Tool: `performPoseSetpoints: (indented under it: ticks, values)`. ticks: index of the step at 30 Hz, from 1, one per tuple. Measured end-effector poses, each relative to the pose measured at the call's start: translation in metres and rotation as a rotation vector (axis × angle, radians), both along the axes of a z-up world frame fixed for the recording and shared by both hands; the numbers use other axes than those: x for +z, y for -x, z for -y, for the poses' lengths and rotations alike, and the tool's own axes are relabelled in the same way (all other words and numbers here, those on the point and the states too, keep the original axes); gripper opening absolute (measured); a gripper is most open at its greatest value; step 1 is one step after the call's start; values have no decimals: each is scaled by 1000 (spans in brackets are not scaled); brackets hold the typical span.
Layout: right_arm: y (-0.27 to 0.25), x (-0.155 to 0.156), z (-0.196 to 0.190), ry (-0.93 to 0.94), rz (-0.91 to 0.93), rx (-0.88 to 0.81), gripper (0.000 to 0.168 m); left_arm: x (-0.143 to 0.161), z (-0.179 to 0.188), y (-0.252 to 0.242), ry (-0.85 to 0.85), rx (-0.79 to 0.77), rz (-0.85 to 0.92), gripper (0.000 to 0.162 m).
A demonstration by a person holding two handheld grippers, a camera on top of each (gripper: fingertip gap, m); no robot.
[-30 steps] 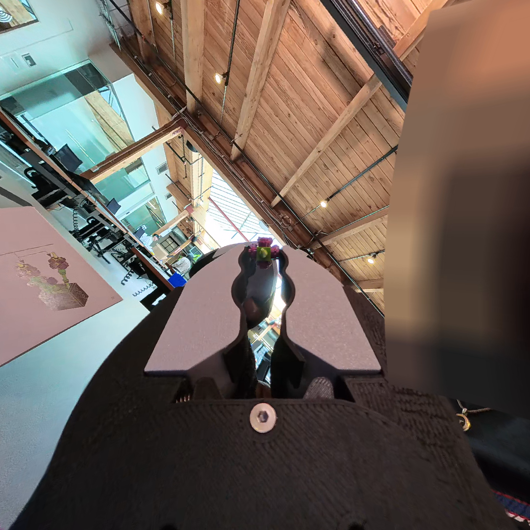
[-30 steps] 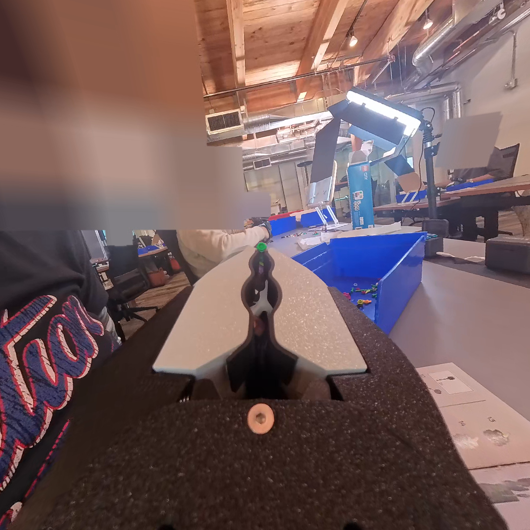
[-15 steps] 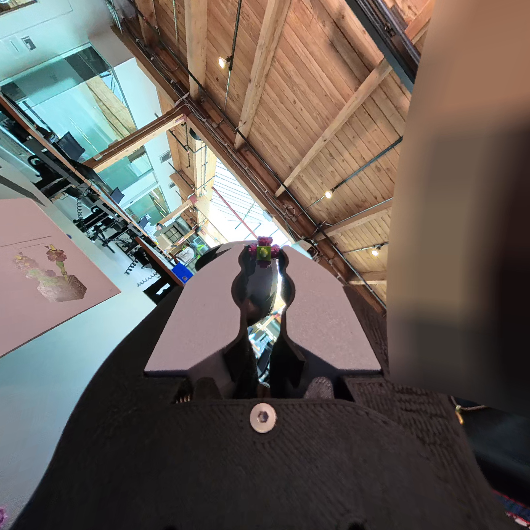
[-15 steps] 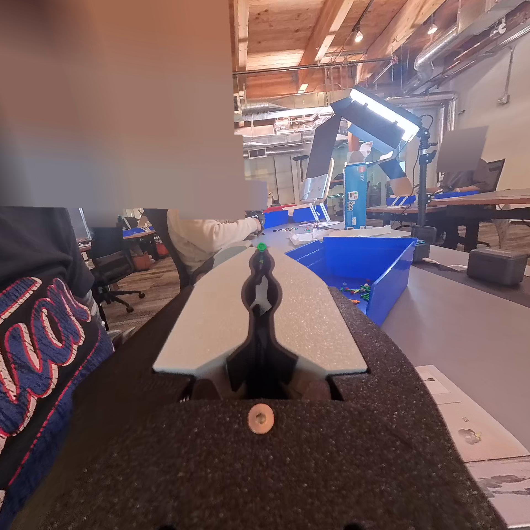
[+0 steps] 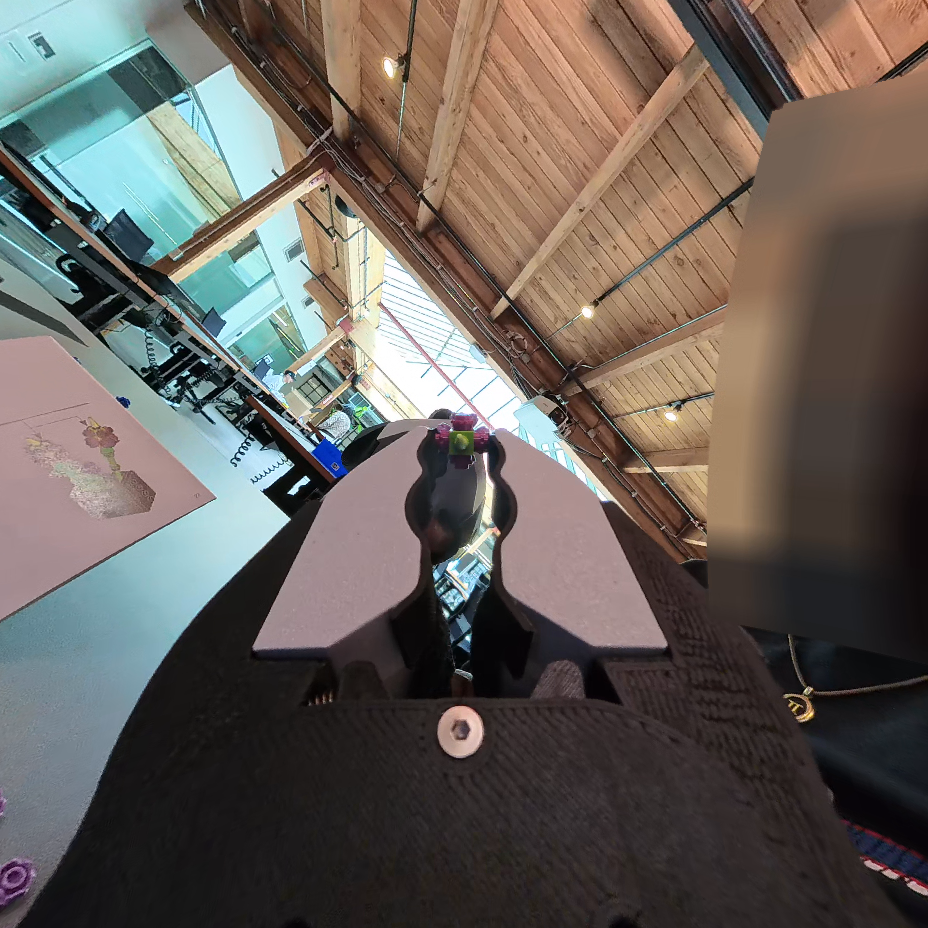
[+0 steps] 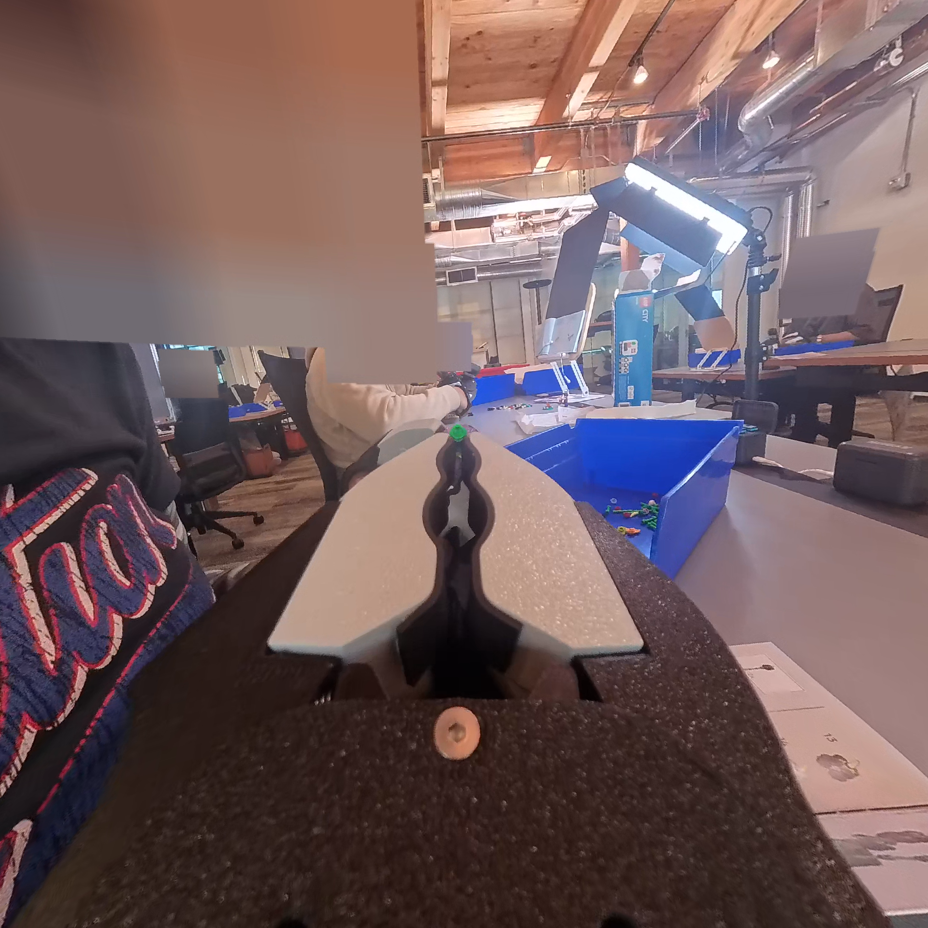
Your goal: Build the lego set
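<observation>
Both grippers lifted off the table, each pinching a small Lego piece at its tips.

Left of the left gripper [image 5: 462,444] lies the pink instruction sheet [image 5: 75,482], with a purple flower piece [image 5: 15,889] lower down; that gripper, tilted toward the wooden ceiling, is clamped on a magenta-and-lime flower piece [image 5: 461,442]. The right gripper [image 6: 458,436] is closed narrow on a green stud piece [image 6: 457,432]; to its right sits the blue bin [image 6: 668,462] with loose bricks, and white instruction pages [image 6: 823,753] lie nearer.

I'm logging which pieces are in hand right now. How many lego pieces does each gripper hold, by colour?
Magenta-and-lime flower piece, in the left gripper: 1
Green piece, in the right gripper: 1
Total: 2
</observation>
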State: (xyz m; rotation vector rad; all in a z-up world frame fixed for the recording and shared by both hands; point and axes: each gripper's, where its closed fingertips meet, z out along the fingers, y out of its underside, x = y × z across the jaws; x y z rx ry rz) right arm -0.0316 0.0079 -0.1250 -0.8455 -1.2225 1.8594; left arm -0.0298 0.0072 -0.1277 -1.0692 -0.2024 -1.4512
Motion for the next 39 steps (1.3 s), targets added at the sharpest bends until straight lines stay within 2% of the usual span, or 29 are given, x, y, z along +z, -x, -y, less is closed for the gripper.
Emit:
performPoseSetpoints:
  ticks: [13,17,18,20,21,25,30,32,35,37,39]
  values:
    - [-1,-3,1,2,-1,5,3,-3,0,-1,12,16,-34,19]
    - [3,1,-2,62,-13,-2,3,-1,-1,3,-6,33,6,19]
    - [3,4,-3,92,-34,4,5,2,-2,4,-18,30,17,19]
    - [1,12,-7,170,-83,-11,21,8,-3,1,-42,36,-1,19]
    - [0,14,-8,193,-103,-17,21,11,-2,-1,-53,34,-13,19]
    - [-6,17,-7,168,-160,-53,11,14,-2,-5,-60,40,-52,18]
    - [-14,21,-2,181,-225,-36,7,16,0,-11,-78,61,-80,19]
    - [-19,26,-2,222,-262,-18,16,17,1,-9,-82,78,-64,18]
    - [-17,28,-5,255,-268,-24,15,14,0,-7,-72,93,-59,19]
    - [-15,28,-8,262,-266,-45,5,15,0,-8,-77,98,-58,19]
    - [-16,28,-8,265,-273,-44,5,15,0,-9,-77,99,-63,19]
